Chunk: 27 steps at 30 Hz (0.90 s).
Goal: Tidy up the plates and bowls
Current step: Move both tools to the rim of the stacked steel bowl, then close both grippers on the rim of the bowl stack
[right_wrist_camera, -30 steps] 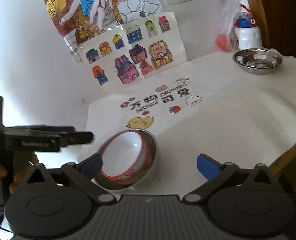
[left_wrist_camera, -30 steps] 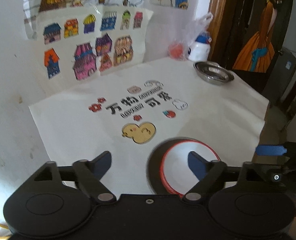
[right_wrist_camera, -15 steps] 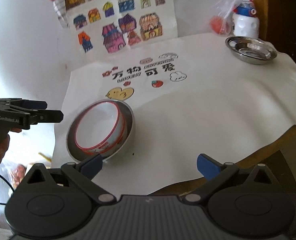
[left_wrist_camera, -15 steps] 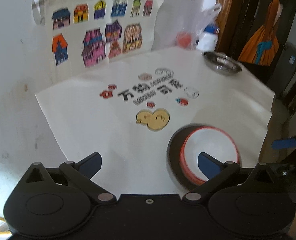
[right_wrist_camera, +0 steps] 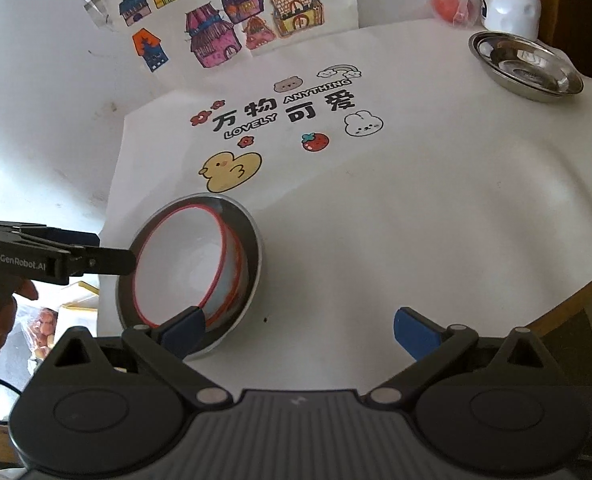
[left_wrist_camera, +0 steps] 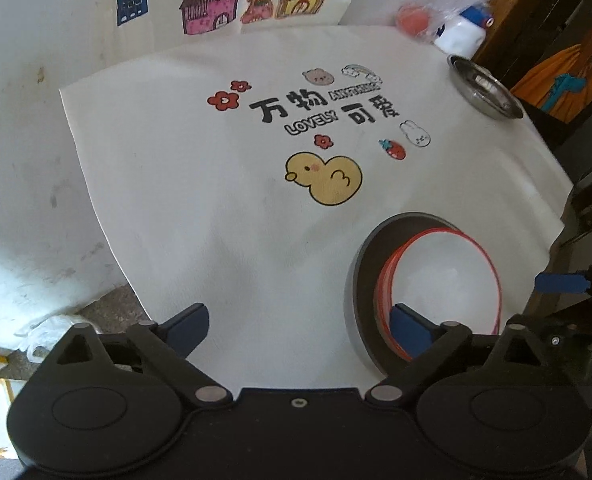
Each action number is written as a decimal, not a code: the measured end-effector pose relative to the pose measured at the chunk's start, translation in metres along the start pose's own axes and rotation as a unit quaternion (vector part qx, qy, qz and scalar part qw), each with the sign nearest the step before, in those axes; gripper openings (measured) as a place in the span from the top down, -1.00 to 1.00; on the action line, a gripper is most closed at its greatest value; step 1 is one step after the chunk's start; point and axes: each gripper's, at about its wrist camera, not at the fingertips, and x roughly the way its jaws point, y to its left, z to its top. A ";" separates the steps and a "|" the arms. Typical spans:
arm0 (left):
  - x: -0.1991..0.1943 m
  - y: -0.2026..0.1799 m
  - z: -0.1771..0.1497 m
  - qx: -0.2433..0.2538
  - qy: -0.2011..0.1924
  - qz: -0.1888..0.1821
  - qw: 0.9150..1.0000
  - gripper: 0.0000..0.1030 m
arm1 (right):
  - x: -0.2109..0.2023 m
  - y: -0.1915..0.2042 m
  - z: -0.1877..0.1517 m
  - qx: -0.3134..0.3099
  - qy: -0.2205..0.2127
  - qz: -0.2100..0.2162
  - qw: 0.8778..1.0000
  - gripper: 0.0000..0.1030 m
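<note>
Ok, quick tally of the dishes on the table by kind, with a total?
White bowl with red rim: 1, nested in a metal bowl
Metal bowl: 1, holding the white one
Metal plate: 1, at the far right corner
Total: 3 dishes

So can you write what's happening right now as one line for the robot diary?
left gripper: open, empty | right gripper: open, empty | white bowl: nested in metal bowl | steel plate: far corner, untouched

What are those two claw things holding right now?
Nothing. Both the left gripper and right gripper are open; the red-rimmed white bowl sits free in a metal plate.
</note>
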 end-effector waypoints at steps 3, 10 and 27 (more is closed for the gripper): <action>0.002 0.002 0.001 -0.008 0.000 -0.008 1.000 -0.82 | 0.003 0.002 0.000 -0.007 0.006 -0.003 1.000 -0.99; 0.004 0.004 0.001 -0.012 0.004 -0.017 1.000 -0.51 | 0.013 0.007 -0.001 -0.017 0.018 -0.009 1.000 -0.93; 0.018 -0.005 0.000 0.001 0.019 -0.026 0.999 0.03 | 0.016 0.010 0.005 -0.023 0.033 -0.005 0.999 -0.63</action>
